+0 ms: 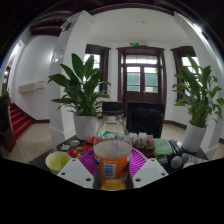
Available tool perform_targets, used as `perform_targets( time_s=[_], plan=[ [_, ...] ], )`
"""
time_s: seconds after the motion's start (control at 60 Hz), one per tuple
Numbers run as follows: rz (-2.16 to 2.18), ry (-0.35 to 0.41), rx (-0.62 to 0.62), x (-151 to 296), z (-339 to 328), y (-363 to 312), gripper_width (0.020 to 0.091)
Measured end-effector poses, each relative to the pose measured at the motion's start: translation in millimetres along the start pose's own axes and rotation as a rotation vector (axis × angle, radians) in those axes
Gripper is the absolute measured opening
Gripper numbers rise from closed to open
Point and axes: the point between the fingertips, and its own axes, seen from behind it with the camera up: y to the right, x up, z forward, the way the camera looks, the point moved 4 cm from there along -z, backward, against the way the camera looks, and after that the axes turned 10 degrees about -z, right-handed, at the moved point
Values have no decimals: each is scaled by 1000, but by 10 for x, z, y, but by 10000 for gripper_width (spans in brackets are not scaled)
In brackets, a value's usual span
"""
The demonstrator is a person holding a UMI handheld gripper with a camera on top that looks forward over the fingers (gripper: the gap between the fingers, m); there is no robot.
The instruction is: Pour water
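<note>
Gripper view showed a clear plastic bottle [112, 150] with a dark cap and an orange label standing upright between the two fingers [79, 171], whose pink pads lay close against its sides. The fingers looked closed on the bottle's lower half, one at each side, though whether they were pressing hard or only touching could not be read with certainty. Whether the bottle rested on the tabletop [45, 156] or was already lifted a little above it could not be told, because its base was hidden low between the fingers. Left of the bottle sat a yellow bowl [57, 159], a likely vessel to receive the water, and it appeared empty as far as could be seen. Right of the bottle lay a cluster of small items [170, 153], too small to name. Behind the bottle stood two potted plants [82, 92] in white pots, one at each side, and beyond them a dark door with glass panes. Judged from this, the grasp was made but the cap seemed still on, no tilt had begun and no water had been poured; carrying, tipping and pouring were all left.
</note>
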Motion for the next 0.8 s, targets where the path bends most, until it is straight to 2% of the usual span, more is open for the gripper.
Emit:
perform_targets(
  time_s=[0.133,0.167,0.2,0.233,0.4,0.583,0.633,0.65,0.7,0.733,0.8],
  plan=[
    [3,31,6,-103,15,-54,387],
    [-3,21,-1,-203,34,-67,413],
    [5,64,-19,-152,14,-56,409],
    [7,73,-30,-168,-19,-50,410],
    [44,70,-48,-192,-36,-4,412],
    [60,34,-64,-220,-61,-2,531],
    [80,-3,-65,-276,-85,-20,624],
    [89,-14,-65,-292,-97,-27,700],
    [113,-30,-64,-334,-157,-59,795],
    [126,-38,-68,-362,-241,-71,816],
    [146,-45,-89,-434,-443,-103,813]
  ],
)
